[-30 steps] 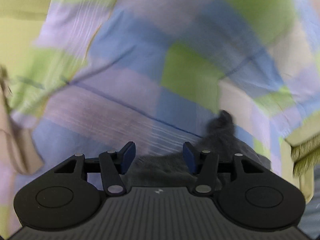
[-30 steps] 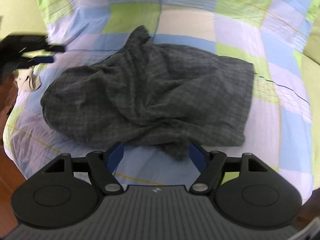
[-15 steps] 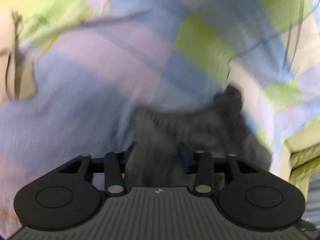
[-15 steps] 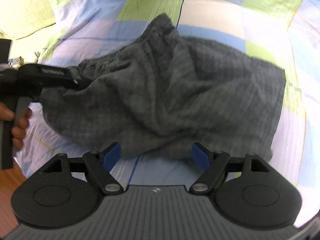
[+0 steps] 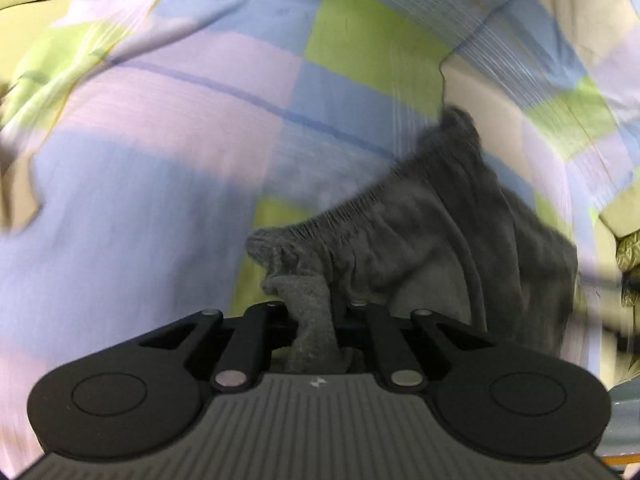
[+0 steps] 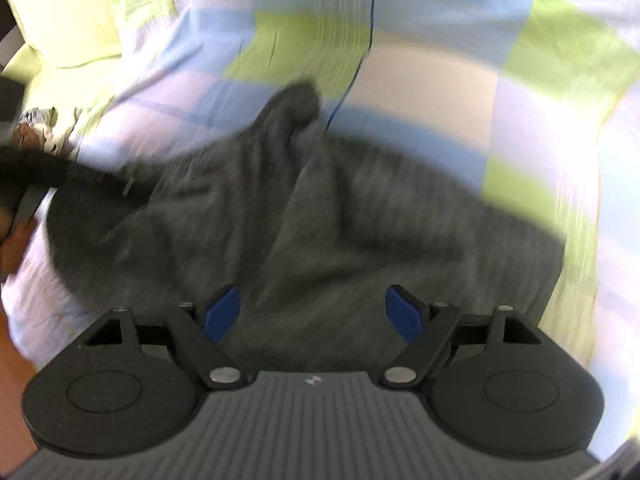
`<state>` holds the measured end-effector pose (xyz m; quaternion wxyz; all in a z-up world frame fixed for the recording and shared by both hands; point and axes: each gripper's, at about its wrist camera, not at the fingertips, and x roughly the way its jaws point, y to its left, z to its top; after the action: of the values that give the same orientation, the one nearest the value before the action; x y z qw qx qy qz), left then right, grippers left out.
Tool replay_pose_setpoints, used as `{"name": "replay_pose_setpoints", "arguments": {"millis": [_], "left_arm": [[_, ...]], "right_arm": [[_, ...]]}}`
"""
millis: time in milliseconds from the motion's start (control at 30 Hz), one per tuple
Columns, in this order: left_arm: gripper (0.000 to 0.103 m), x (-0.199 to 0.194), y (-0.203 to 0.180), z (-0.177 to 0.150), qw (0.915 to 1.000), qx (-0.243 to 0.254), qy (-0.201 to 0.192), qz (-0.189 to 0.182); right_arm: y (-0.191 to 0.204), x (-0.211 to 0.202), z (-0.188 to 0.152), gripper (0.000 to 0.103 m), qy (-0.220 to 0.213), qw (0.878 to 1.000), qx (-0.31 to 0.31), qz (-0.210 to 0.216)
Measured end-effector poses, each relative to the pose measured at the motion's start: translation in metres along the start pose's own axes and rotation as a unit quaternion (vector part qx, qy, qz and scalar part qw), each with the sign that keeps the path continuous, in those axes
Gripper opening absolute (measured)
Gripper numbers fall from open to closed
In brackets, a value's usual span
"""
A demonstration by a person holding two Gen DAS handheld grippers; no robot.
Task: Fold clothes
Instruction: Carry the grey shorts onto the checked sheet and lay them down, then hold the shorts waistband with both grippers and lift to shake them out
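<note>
On my left wrist view, the left gripper [image 5: 314,312] has its jaws drawn tight together on a bunched corner of the grey garment [image 5: 440,240], right at the gathered waistband [image 5: 352,204]. The pinched fold rises between the two fingers and hides their pads. From that grip the waistband runs up and to the right, and the rest of the cloth spreads away to the right of the gripper over the checked bedsheet [image 5: 160,140]. To the left of the gripper I see only sheet, in lilac, blue and green squares, blurred.

On my right wrist view, the left gripper [image 6: 80,176] shows as a dark, smeared shape at the far left edge, against the garment's left end. Near it, further left, lies a small crumpled patterned thing [image 6: 36,124] that I cannot identify, with a pale pillow [image 6: 64,16] beyond it. The grey garment [image 6: 300,208] lies heaped across the sheet [image 6: 540,60] straight ahead of the right gripper [image 6: 314,314], one peak sticking up at the far side. The right gripper's jaws stand wide and are closing a little; its blue pads [image 6: 222,312] hang over the garment's near edge, with cloth under the gap, not pressing on it. To its right the garment ends and bare sheet follows.
</note>
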<state>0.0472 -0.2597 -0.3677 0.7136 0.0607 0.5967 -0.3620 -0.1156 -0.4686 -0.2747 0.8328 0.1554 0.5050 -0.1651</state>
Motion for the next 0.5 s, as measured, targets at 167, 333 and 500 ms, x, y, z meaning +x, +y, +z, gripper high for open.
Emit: {"name": "replay_pose_setpoints", "arguments": {"millis": [167,333,500], "left_arm": [[0.006,-0.038,0.031,-0.065,0.9957,-0.075,-0.004,0.055],[0.007,-0.053,0.035,-0.079,0.9934,-0.097,-0.012,0.060],[0.009,-0.035,0.030,-0.079,0.9885,-0.135,-0.025,0.063]], "right_arm": [[-0.030,0.016,0.057,0.067,-0.045,0.998,-0.044,0.020],[-0.004,0.049,0.092,0.067,-0.031,0.983,-0.145,0.111],[0.043,0.084,0.120,0.065,-0.019,0.929,-0.309,0.206]]}}
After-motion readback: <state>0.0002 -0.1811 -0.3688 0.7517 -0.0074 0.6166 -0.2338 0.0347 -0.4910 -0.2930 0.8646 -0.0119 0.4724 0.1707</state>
